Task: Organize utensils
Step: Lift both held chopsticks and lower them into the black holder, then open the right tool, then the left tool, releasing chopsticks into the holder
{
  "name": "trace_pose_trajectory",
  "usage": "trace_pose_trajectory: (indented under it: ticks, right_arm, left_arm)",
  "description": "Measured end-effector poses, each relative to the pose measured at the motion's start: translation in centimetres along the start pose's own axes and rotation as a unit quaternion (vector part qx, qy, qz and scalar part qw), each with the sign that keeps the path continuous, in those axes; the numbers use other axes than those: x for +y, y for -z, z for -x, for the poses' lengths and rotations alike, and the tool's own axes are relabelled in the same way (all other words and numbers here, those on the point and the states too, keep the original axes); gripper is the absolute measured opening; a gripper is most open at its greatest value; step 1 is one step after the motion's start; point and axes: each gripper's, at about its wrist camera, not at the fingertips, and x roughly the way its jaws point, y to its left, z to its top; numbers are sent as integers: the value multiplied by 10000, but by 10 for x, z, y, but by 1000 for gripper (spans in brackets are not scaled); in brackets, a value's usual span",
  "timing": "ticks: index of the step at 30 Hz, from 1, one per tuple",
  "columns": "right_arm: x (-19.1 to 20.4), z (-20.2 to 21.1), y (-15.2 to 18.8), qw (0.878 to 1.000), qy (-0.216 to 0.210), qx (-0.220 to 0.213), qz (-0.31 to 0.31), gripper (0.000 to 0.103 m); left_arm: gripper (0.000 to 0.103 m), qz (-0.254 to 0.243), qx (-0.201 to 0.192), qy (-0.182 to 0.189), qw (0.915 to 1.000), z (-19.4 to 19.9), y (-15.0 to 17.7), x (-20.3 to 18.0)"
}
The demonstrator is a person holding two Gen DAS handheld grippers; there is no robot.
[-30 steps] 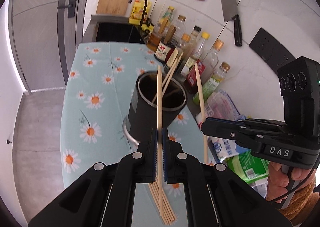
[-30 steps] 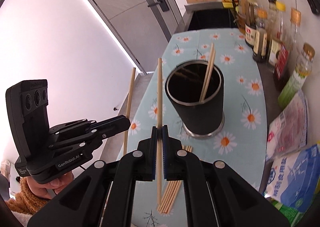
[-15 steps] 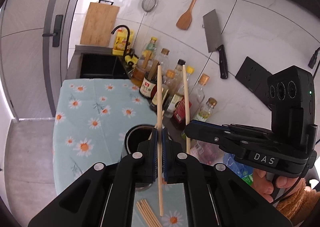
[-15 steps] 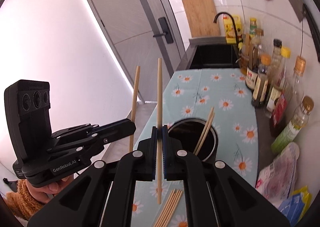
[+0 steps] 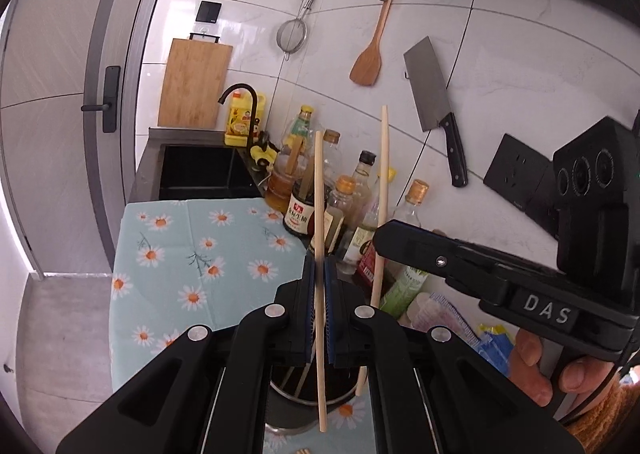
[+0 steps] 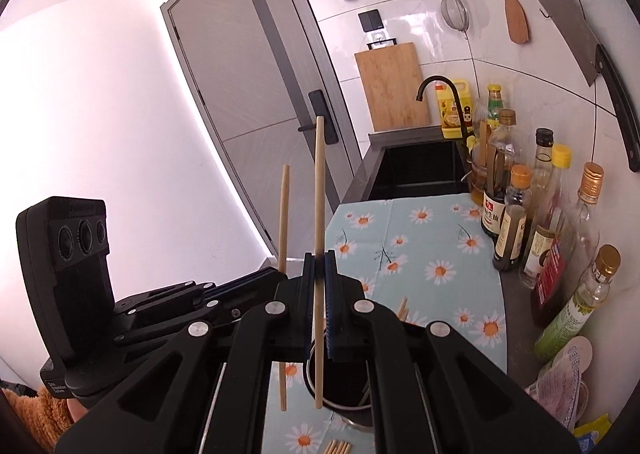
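Note:
My left gripper [image 5: 319, 286] is shut on a wooden chopstick [image 5: 319, 189] held upright over the black utensil cup [image 5: 308, 394], which is mostly hidden under the jaws. My right gripper [image 6: 319, 286] is shut on another upright chopstick [image 6: 319, 181], its lower end inside the rim of the cup [image 6: 344, 394]. Each gripper shows in the other view, the right one [image 5: 384, 242] with its chopstick [image 5: 382, 173], the left one [image 6: 276, 278] with its chopstick [image 6: 284, 213]. Two chopsticks [image 6: 403, 308] stand in the cup. Several loose chopsticks [image 6: 338, 446] lie on the cloth.
A daisy-print cloth [image 5: 180, 254] covers the counter. Several sauce bottles [image 6: 516, 213] stand along the right wall, food packets [image 6: 568, 366] beside them. A black sink [image 5: 200, 173] with a tap lies beyond. A cleaver [image 5: 432, 93], spatula and strainer hang on the wall.
Both grippers have risen and tilted up, each still holding its chopstick. The cup has dropped from mid-view to under the jaws, and the chopsticks' lower ends now hang over it.

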Motion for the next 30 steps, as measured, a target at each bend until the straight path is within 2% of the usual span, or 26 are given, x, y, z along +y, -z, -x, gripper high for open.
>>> trace_pose_trajectory:
  ticks: [6, 16, 26, 28, 30]
  right_arm:
    - [-14, -9, 2, 9999, 54, -157, 14, 6]
    - [-42, -29, 13, 9995, -76, -19, -315, 6]
    - [-47, -35, 19, 9991, -106, 144, -394, 6]
    - [-48, -35, 19, 9987, -141, 174, -458, 21]
    - [-48, -33, 21, 9986, -144, 160, -483, 22]
  left_arm:
    - [4, 55, -252, 45, 9997, -13, -1, 9]
    - [4, -186, -620, 14, 9979, -31, 11, 9]
    - [5, -246, -546, -212, 9980, -37, 24, 7]
    - [5, -222, -557, -233, 9979, -33, 24, 7]
    - [5, -177, -520, -296, 9980, -31, 25, 8]
